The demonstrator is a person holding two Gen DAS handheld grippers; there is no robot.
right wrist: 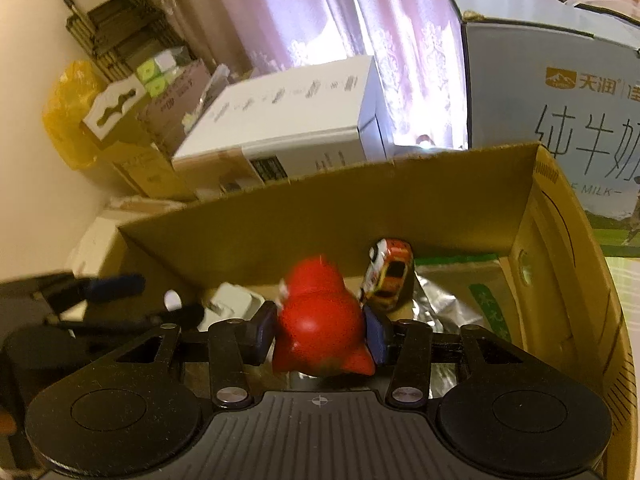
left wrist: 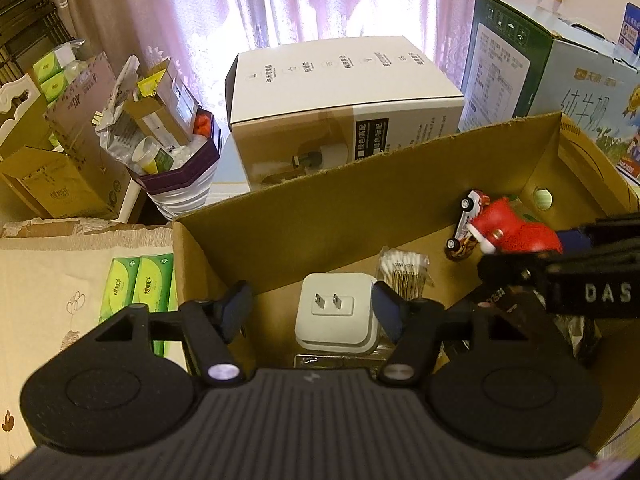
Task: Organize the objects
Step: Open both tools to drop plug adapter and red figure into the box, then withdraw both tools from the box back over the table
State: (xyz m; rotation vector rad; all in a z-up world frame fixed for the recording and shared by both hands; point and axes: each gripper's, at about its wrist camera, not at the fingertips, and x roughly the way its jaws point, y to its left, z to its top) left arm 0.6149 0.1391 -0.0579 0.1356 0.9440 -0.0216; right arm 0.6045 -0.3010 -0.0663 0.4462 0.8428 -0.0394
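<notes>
An open cardboard box (left wrist: 320, 216) lies under both grippers. On its floor, a white plug adapter (left wrist: 336, 316) sits prongs-up between the fingers of my left gripper (left wrist: 312, 308). That gripper is open: its left pad stands well clear and its right pad is close beside the adapter. My right gripper (right wrist: 320, 336) is shut on a red soft toy (right wrist: 320, 320), which looks blurred, with one pad against each side. The toy (left wrist: 516, 232) hangs over the box's right part. A small red-and-white toy car (right wrist: 390, 272) leans on the far wall just behind it.
A pack of cotton swabs (left wrist: 406, 276) and a silver foil bag (right wrist: 436, 308) lie in the box. Behind it stand a white appliance carton (left wrist: 344, 92) and a milk carton (right wrist: 560, 120). Green tissue packs (left wrist: 136, 284) sit in a box on the left.
</notes>
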